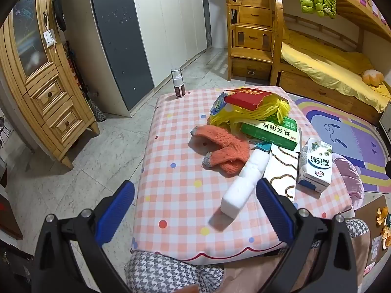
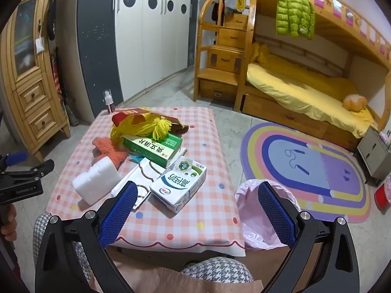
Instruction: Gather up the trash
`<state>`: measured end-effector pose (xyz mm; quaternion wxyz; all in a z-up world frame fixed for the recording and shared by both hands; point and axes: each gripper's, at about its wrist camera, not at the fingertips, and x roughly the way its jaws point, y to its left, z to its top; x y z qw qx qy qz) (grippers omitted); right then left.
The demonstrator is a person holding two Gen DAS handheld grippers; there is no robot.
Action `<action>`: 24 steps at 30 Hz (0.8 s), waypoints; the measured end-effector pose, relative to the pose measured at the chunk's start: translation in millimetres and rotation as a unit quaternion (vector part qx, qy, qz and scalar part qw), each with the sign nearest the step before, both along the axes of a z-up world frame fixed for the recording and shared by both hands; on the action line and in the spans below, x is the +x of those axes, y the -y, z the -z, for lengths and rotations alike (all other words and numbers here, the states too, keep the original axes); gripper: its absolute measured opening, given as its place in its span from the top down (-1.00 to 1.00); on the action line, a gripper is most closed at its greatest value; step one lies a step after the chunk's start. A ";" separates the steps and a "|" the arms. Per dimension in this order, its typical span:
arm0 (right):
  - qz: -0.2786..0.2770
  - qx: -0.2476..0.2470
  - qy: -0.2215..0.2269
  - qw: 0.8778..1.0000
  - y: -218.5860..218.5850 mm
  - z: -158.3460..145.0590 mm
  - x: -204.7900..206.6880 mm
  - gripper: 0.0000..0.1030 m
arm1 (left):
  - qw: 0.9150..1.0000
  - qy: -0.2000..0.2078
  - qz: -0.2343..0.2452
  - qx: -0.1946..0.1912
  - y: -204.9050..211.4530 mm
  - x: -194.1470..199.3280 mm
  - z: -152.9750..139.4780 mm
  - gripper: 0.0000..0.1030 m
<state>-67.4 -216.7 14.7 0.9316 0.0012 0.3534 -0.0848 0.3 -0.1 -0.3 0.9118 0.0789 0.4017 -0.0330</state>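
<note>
Trash lies scattered over the checked desk (image 1: 176, 171): a white foam block (image 1: 242, 185), a white milk carton (image 2: 178, 185), a green box (image 2: 154, 147), a red box (image 1: 246, 99), a bundle of yellow string (image 1: 244, 117) and an orange glove (image 1: 220, 149). The left gripper (image 1: 195, 210) hovers over the near edge of the desk with its jaws wide apart and nothing between the pads; the foam block lies just ahead, close to the inner side of its right-hand jaw, with the glove farther ahead and the milk carton off beyond that jaw. The right gripper (image 2: 198, 212) also has its jaws spread wide and empty; the milk carton lies just ahead between them, nearer the left-hand jaw. A bin lined with a pink bag (image 2: 251, 210) stands on the floor beside the desk, partly behind the right-hand jaw. A small spray bottle (image 1: 178, 83) stands at the far corner of the desk.
</note>
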 end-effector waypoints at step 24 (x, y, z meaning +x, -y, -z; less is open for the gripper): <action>0.001 0.012 -0.005 1.000 6.7 8.2 -1.4 -0.89 | 1.000 -0.005 0.002 0.000 -0.4 -0.7 2.5 -0.88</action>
